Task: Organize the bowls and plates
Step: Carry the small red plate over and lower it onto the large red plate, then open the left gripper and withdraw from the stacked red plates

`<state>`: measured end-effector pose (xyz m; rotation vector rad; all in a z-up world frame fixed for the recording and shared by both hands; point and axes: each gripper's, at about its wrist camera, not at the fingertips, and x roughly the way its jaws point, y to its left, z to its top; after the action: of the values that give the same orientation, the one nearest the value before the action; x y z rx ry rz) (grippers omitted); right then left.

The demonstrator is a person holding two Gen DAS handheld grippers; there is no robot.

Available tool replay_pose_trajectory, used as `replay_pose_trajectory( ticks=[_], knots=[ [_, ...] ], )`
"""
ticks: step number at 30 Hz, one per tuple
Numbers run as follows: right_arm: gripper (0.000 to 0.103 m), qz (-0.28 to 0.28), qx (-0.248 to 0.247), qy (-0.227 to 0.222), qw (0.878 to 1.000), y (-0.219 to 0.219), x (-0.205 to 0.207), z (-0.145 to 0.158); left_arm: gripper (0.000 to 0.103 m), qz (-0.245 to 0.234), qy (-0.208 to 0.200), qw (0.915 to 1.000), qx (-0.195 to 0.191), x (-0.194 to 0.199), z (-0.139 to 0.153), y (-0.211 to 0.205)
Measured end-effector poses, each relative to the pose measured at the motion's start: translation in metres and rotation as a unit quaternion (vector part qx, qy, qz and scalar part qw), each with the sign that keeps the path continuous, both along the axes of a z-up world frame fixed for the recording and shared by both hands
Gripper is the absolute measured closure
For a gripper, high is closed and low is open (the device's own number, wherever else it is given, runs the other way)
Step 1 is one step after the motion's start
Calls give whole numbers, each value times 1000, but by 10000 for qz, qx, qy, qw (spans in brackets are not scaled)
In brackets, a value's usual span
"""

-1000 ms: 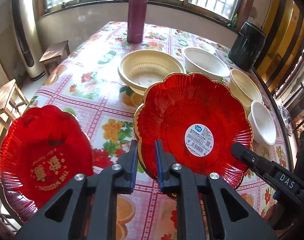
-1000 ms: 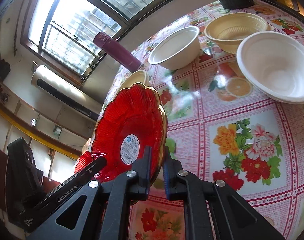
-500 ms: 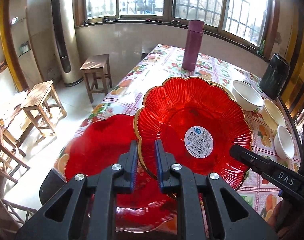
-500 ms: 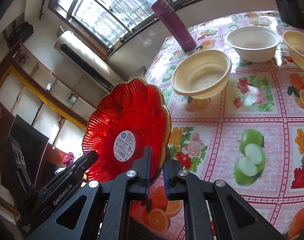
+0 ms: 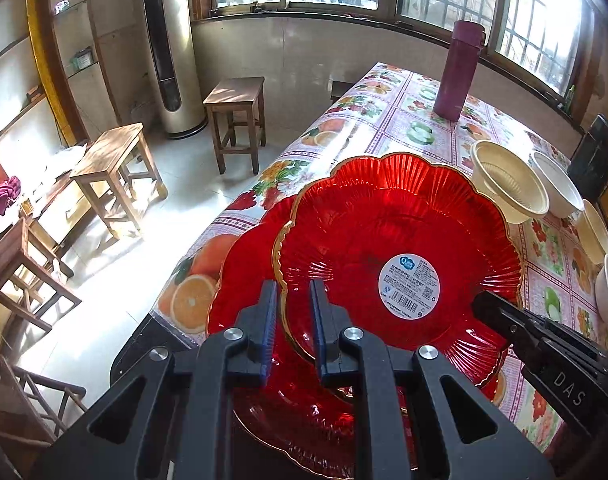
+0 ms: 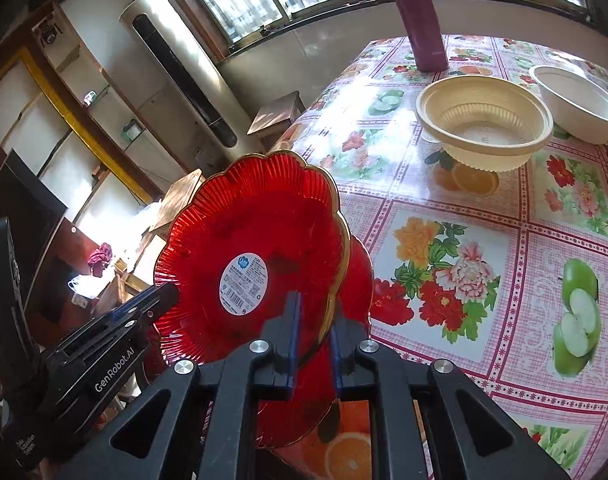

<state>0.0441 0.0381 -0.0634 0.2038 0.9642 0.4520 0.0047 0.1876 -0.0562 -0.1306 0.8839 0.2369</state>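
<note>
The left claw (image 5: 290, 312) is clamped on the near left rim of a red plate with a gold scalloped edge (image 5: 400, 248), its blue-lined pads pressing either side of the rim. The right claw (image 6: 312, 328) pinches the same plate's rim on the other side; in the left wrist view its black finger tip reaches in at the plate's right edge. The held plate is tilted, its underside with a round white label (image 5: 409, 285) turned toward both cameras.

Just beneath and partly behind it lies a second red plate (image 5: 248, 280), resting at the near left corner of the table (image 6: 484, 216), close to the table edge. The held plate overlaps this one from above; whether they touch cannot be told.

The table wears a glossy cloth printed with flowers, oranges and apples. Farther out, in the middle of the table, stands a cream ribbed bowl (image 6: 484, 120), and just beyond it to the right a white bowl (image 6: 580, 100), the two close but apart. In the left wrist view two more pale bowls (image 5: 596, 232) line the right edge of the table. At the far end, near the window, a tall maroon flask (image 6: 418, 16) stands upright.

Off the table to the left, on the tiled floor, are several wooden stools (image 5: 236, 120), and against the far wall a tall standing air conditioner (image 5: 170, 44).
</note>
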Motion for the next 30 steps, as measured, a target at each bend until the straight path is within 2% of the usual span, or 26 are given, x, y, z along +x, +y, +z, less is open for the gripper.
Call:
replay_pose_trajectory(
  ticks=[8, 10, 11, 15, 17, 20, 21, 22, 23, 25, 27, 30],
  knots=[
    [86, 18, -707, -267, 9971, 17, -1, -1, 89, 188, -203, 9985, 472, -2, 6, 7],
    [81, -55, -1021, -581, 9931, 16, -4, 5, 89, 226, -252, 9977, 579, -3, 7, 7],
    [73, -94, -1091, -723, 9914, 14, -5, 10, 89, 240, -266, 9978, 566, -4, 7, 8],
    [59, -226, -784, -1141, 9901, -4, -12, 30, 89, 215, -262, 9979, 551, -2, 9, 5],
    [55, -298, -674, -1228, 9897, -13, -14, 34, 85, 188, -273, 9979, 548, -2, 11, 2],
    [49, -358, -563, -1258, 9898, -26, -15, 35, 61, 151, -342, 9979, 530, -2, 16, -6],
    [49, -384, -532, -1258, 9899, -32, -15, 34, 47, 155, -389, 9975, 567, -3, 19, -10],
    [49, -405, -494, -1253, 9901, -36, -15, 34, 39, 156, -461, 9969, 614, -4, 22, -14],
    [48, -421, -449, -1250, 9903, -40, -16, 34, 37, 151, -543, 9962, 660, -5, 26, -18],
    [42, -473, -366, -1253, 9903, -51, -16, 34, 26, 131, -680, 9949, 727, -7, 33, -24],
    [34, -528, -274, -1272, 9901, -62, -17, 33, 20, 79, -775, 9943, 728, -7, 39, -32],
    [23, -579, -116, -1296, 9898, -82, -18, 34, 20, -57, -842, 9941, 679, -4, 44, -46]
  ],
)
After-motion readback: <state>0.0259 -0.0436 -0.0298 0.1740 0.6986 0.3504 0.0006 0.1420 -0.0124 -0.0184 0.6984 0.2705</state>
